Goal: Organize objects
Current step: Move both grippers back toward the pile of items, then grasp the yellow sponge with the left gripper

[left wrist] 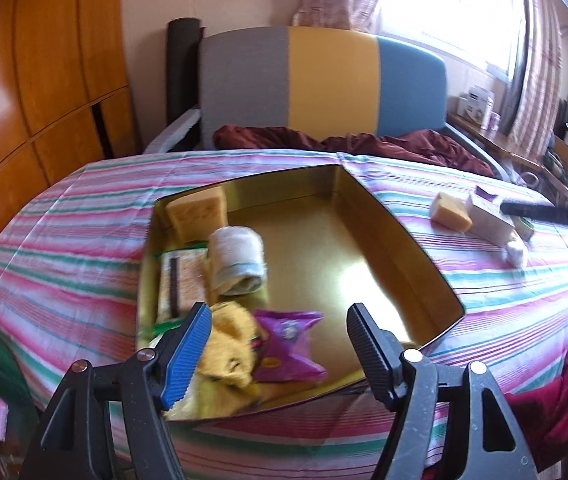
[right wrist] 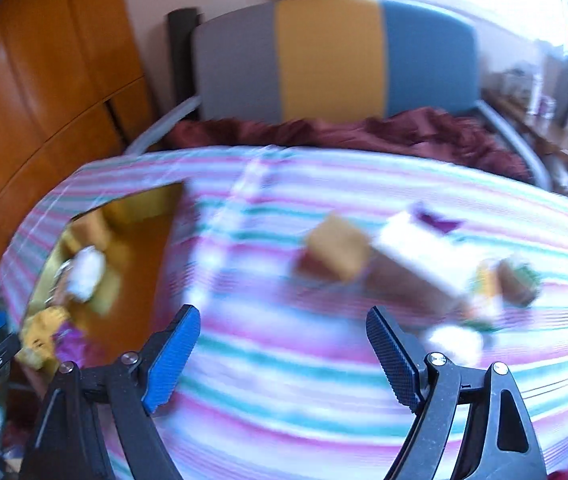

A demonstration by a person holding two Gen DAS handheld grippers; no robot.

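A gold tin box [left wrist: 403, 248] lies open on the striped bedspread [left wrist: 64, 248]. In it are a yellow sponge [left wrist: 198, 216], a rolled white towel [left wrist: 238, 260], a flat packet [left wrist: 180, 280], a yellow cloth [left wrist: 230, 352] and a purple packet [left wrist: 289, 346]. My left gripper [left wrist: 280, 356] is open and empty just above the purple packet. My right gripper [right wrist: 284, 360] is open and empty over the bedspread [right wrist: 284, 400]. Ahead of it, blurred, lie a yellow sponge [right wrist: 335, 254], a white box [right wrist: 415, 260] and small items [right wrist: 515, 280]. The tin also shows at the left [right wrist: 144, 248].
A grey, yellow and blue headboard [left wrist: 323, 80] and a maroon blanket [left wrist: 363, 144] are at the far end. A wooden wardrobe [left wrist: 24, 100] stands to the left. A bright window [left wrist: 451, 8] and a cluttered side table [left wrist: 479, 108] are at the right.
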